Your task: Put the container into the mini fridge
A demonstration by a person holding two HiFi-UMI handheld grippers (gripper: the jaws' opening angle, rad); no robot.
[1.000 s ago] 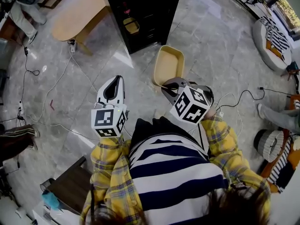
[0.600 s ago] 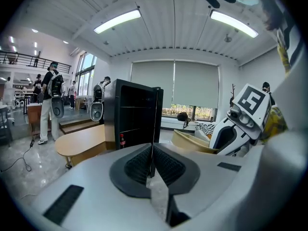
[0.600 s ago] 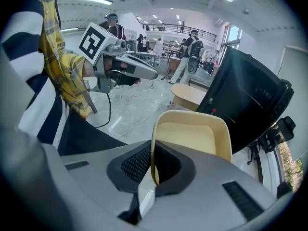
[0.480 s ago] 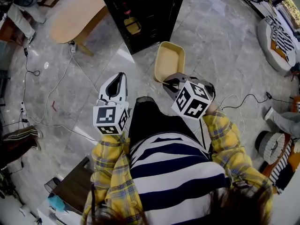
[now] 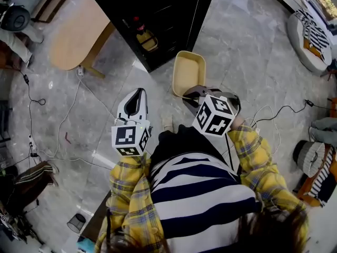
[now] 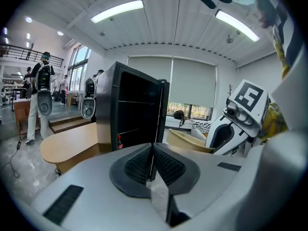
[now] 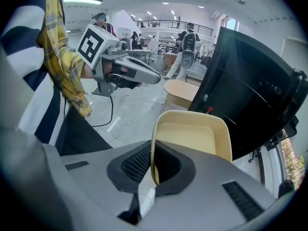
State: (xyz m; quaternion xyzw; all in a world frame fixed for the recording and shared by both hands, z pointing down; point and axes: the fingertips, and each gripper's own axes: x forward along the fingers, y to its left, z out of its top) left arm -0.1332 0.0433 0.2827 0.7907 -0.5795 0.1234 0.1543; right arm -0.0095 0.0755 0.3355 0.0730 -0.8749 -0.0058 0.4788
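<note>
With the right tongs, clamping the near rim of the tan container, held just in front of the open black fridge. With the left tongs, pressed together on nothing, slightly farther back from the fridge. Bearing black-and-white square markers on both cubes.

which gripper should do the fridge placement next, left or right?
Right. The right gripper is shut on the rim of the beige container, with the black mini fridge just ahead of it. The left gripper is shut on nothing, so it could at most assist.
</note>
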